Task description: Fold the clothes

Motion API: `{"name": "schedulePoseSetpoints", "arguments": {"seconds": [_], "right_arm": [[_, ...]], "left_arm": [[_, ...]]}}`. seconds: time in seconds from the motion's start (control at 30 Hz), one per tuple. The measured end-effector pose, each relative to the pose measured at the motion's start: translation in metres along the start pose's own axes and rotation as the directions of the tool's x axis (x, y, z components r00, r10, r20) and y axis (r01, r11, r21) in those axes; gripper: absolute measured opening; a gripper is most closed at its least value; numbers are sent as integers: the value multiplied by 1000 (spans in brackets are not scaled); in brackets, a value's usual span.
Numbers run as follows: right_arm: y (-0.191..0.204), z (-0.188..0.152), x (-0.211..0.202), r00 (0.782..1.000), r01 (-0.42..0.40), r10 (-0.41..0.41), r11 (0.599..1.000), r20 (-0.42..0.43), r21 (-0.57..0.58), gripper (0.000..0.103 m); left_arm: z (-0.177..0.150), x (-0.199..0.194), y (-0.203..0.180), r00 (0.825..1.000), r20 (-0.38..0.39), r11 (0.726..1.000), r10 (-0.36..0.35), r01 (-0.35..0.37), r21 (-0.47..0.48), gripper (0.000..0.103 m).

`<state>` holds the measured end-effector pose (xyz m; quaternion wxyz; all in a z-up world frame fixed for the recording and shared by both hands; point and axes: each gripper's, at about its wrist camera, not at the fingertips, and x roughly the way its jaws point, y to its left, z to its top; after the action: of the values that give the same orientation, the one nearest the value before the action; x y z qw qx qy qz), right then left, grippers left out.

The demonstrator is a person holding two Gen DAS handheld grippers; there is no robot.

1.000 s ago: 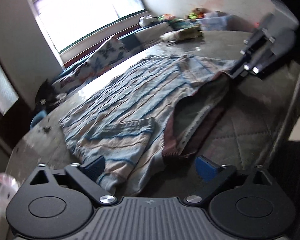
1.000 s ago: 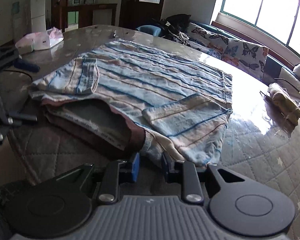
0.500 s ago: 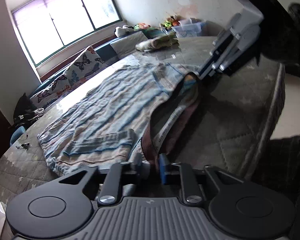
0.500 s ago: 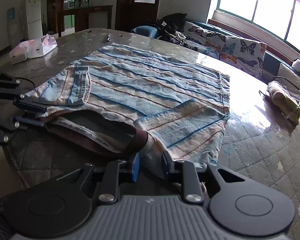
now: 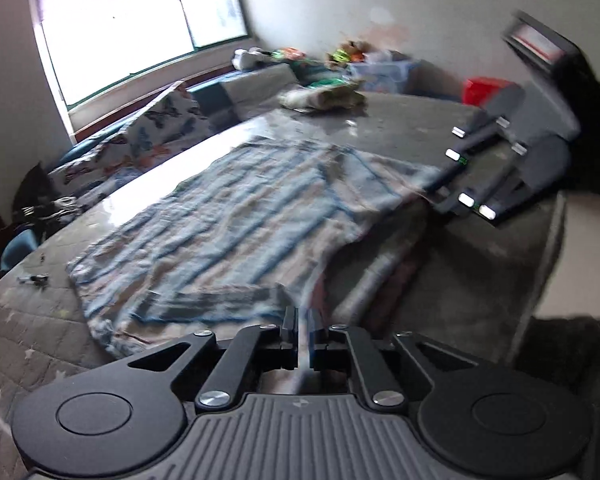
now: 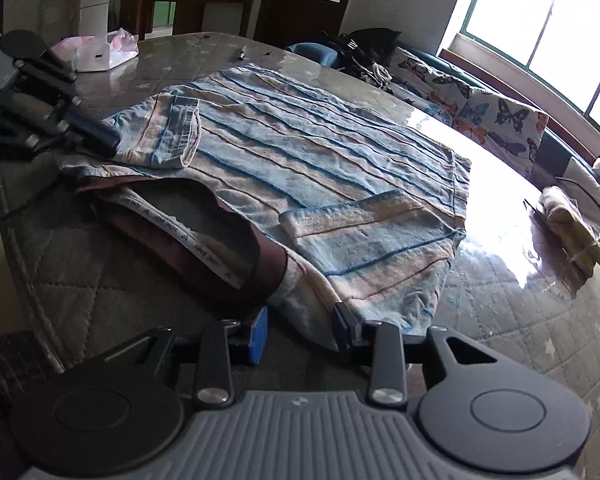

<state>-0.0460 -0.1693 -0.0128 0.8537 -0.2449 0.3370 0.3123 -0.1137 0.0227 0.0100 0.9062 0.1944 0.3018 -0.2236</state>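
Striped shirt (image 6: 308, 168) lies on the worktop (image 6: 520, 320); left tongs (image 5: 300, 330) pinch its shoulder, right tongs (image 6: 302, 330) spread around the other.

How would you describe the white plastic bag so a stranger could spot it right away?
Start at the big round table with the striped shirt spread on it. Look to the far edge, opposite the window side, toward the dark wooden door. The plastic bag sits there alone, crumpled, white with pink showing through, unlike the yellowish bundle at the window end.
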Motion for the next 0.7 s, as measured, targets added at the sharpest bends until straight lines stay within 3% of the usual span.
{"name": "schedulePoseSetpoints", "arguments": {"seconds": [0.03,0.07,0.1,0.13,0.27,0.47,0.53,0.57,0.7], "right_arm": [[-1,1,1,1000,0,0,1000,6,6,35],[-3,3,1,1000,-1,0,1000,14,16,35],[-5,6,1,1000,-1,1,1000,23,27,35],[-8,8,1,1000,-3,2,999,31,37,35],[-19,18,7,999,-18,15,996,35,86,35],[-28,23,14,999,-27,23,989,30,148,35],[-29,24,15,999,-27,22,988,32,151,35],[-29,24,15,999,-26,21,988,34,151,35],[-28,25,15,999,-21,16,990,34,136,35]], "left_arm": [[-2,-1,-4,1000,-6,1000,-1,1,13,13],[-5,-1,-7,1000,-13,1000,1,0,26,21],[-7,-2,-9,1000,-18,999,5,-4,38,37],[-9,-2,-11,1000,-22,999,11,-10,50,43],[-14,2,-18,999,-34,994,22,-18,103,48],[-20,9,-20,999,-34,987,36,-30,158,48],[-21,9,-20,999,-26,985,38,-33,170,38],[-20,10,-20,999,-24,983,38,-33,178,26],[-17,12,-13,999,-8,990,34,-32,138,15]]}}
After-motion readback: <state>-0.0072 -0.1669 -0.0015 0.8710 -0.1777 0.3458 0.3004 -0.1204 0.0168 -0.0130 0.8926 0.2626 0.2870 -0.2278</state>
